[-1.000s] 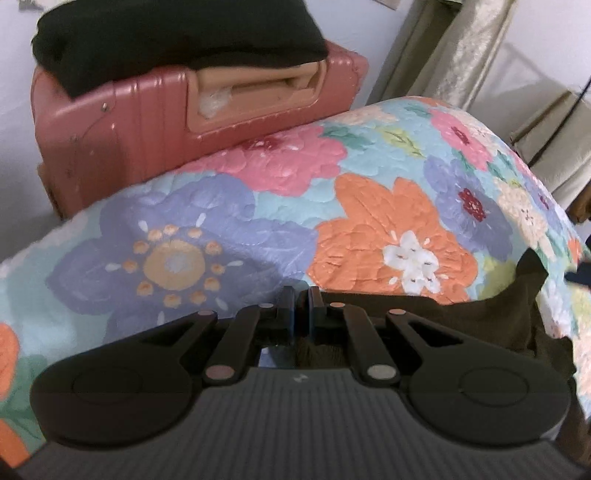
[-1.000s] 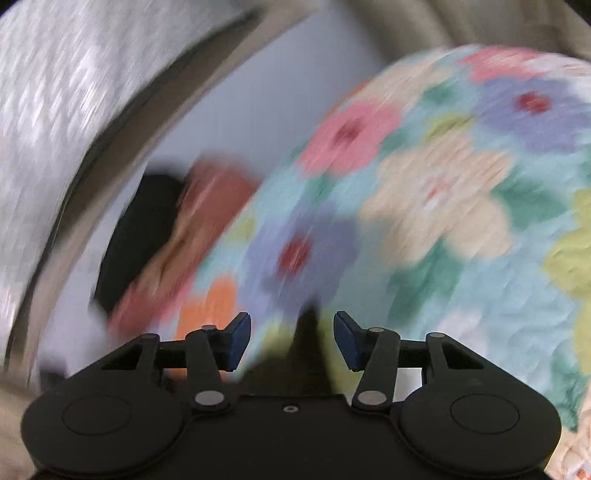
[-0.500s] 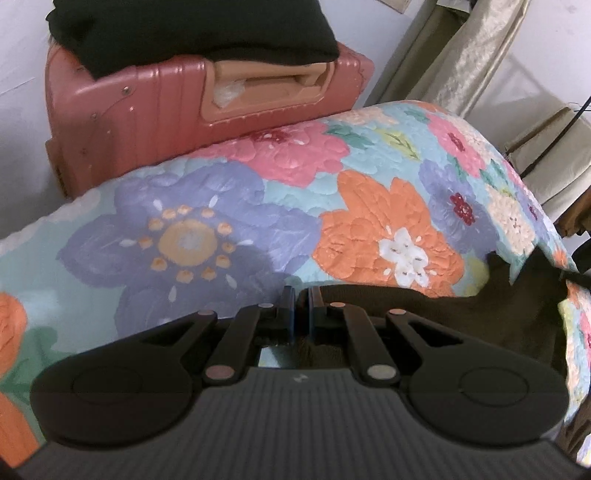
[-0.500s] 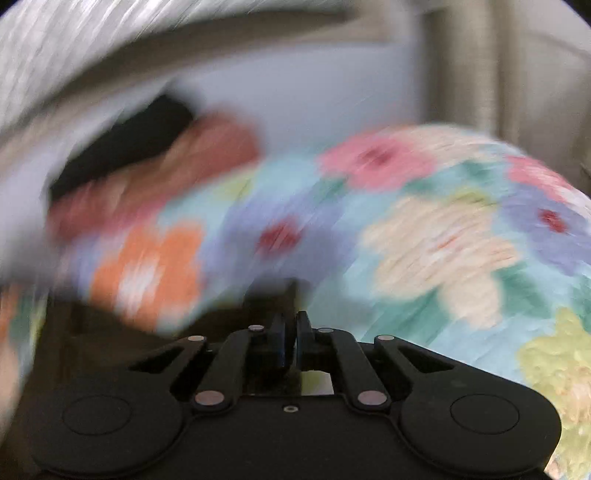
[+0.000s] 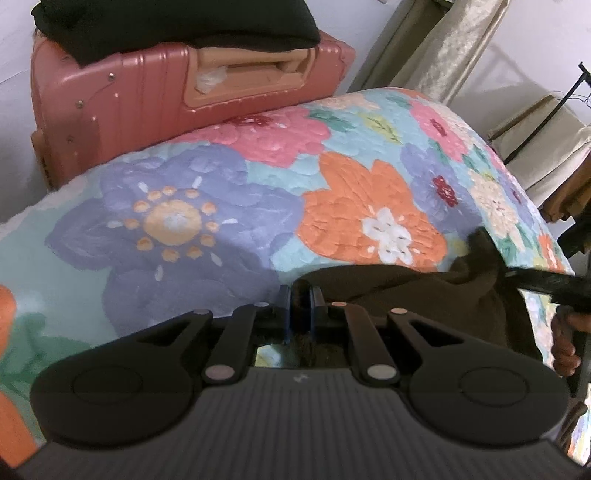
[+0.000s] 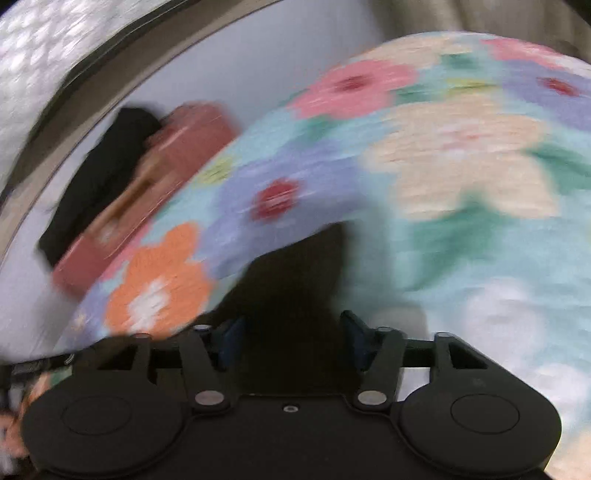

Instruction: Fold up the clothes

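A dark brown garment (image 5: 424, 295) lies on the floral quilt (image 5: 221, 221) of a bed. My left gripper (image 5: 300, 302) is shut on its near edge and holds it just above the quilt. My right gripper (image 6: 291, 332) is open, its blue-padded fingers wide apart on either side of a dark peak of the same garment (image 6: 295, 280). The right wrist view is blurred by motion. The right gripper also shows at the right edge of the left wrist view (image 5: 546, 284), beside a raised corner of the garment.
A pink hard-shell suitcase (image 5: 147, 96) stands at the bed's far edge with a folded black garment (image 5: 166, 26) on top. Beige curtains (image 5: 443, 48) hang at the back right. A clothes rack with beige fabric (image 5: 546, 147) stands right of the bed.
My right gripper was shut half a second ago and is now open around the garment's peak, and it has swung. My left gripper stays shut on the garment's edge, barely moved.
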A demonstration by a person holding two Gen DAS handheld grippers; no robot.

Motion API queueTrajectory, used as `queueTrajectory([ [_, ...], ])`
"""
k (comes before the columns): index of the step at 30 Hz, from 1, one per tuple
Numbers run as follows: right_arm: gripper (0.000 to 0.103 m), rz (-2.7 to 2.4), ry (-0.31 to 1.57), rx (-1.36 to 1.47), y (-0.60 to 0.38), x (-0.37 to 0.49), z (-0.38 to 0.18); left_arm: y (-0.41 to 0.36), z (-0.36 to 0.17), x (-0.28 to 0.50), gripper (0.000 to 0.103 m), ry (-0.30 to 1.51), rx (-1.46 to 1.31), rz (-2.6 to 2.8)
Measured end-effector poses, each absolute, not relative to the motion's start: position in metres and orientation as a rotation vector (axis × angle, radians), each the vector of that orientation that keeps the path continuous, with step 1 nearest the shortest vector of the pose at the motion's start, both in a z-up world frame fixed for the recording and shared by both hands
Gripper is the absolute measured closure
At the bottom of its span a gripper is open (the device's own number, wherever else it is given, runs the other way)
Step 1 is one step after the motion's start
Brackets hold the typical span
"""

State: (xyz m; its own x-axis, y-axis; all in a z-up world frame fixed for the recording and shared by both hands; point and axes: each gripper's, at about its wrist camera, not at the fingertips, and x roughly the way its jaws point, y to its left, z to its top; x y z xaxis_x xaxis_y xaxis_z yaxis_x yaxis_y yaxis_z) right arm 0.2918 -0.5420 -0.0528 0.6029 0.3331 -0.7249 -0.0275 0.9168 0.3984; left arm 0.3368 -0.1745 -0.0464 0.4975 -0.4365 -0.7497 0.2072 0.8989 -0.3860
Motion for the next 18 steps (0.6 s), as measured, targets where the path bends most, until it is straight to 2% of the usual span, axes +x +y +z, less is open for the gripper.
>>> queueTrajectory([
  [1,0.093,0.229,0.907,0.281,-0.525,0.298,-0.053,-0.176,-0.045,0.333,0.097,0.963,-0.253,-0.363],
  [3,0.094,0.177,0.86,0.176,-0.505,0.3,-0.049,-0.178,-0.036,0.324,0.097,0.896,-0.217,-0.31],
  [6,0.094,0.038,0.714,0.195,-0.513,0.292,-0.03,-0.176,-0.017,0.316,0.097,0.793,-0.218,-0.281],
  [9,0.094,0.042,0.633,0.292,-0.537,0.285,-0.014,-0.175,-0.018,0.326,0.097,0.867,-0.258,-0.274],
  [11,0.094,0.038,0.645,0.289,-0.544,0.286,-0.012,-0.179,-0.024,0.329,0.097,0.888,-0.214,-0.24],
  [14,0.094,0.056,0.766,0.264,-0.541,0.299,-0.028,-0.185,-0.038,0.333,0.096,0.926,-0.172,-0.203],
  [15,0.092,0.047,0.816,0.279,-0.541,0.302,-0.035,-0.187,-0.041,0.333,0.093,0.933,-0.156,-0.197],
  [16,0.085,0.023,0.831,0.294,-0.542,0.301,-0.037,-0.19,-0.042,0.332,0.093,0.935,-0.14,-0.191],
  [17,0.071,0.004,0.832,0.317,-0.543,0.299,-0.038,-0.192,-0.042,0.33,0.088,0.934,-0.13,-0.189],
  [18,0.063,-0.002,0.803,0.358,-0.546,0.293,-0.035,-0.193,-0.039,0.327,0.072,0.933,-0.125,-0.193],
])
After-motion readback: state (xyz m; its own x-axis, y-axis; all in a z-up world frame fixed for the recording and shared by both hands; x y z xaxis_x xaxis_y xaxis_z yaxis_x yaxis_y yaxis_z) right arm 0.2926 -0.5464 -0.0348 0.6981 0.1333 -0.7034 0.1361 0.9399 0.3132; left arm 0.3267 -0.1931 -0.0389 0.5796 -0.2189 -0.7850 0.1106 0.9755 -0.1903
